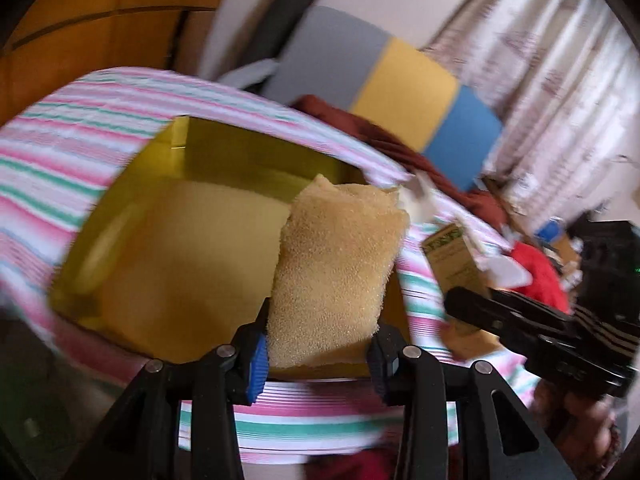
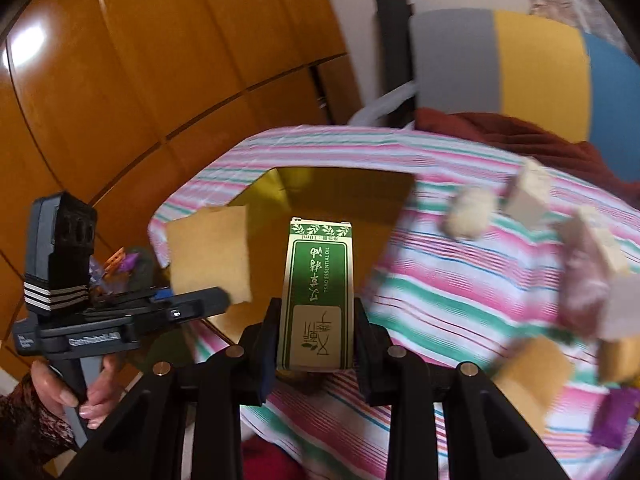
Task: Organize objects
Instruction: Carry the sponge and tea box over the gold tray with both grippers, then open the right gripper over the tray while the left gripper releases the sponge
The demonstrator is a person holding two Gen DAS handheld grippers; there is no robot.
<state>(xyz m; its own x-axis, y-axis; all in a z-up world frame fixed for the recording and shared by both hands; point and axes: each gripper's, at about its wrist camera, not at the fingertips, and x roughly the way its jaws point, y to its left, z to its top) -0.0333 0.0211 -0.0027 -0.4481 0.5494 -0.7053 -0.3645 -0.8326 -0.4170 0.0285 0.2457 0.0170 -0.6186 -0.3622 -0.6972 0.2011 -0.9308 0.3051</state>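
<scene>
My left gripper is shut on a tan sponge and holds it above the open gold box that sits on the striped cloth. My right gripper is shut on a green and cream essential oil carton, held over the near edge of the same gold box. The sponge also shows in the right wrist view, with the left gripper beside it. The carton and the right gripper show at the right of the left wrist view.
Several small items lie on the striped cloth to the right: pale blocks, a fluffy ball, a purple piece. A maroon cloth and a grey, yellow and blue cushion lie behind. A wooden wardrobe stands left.
</scene>
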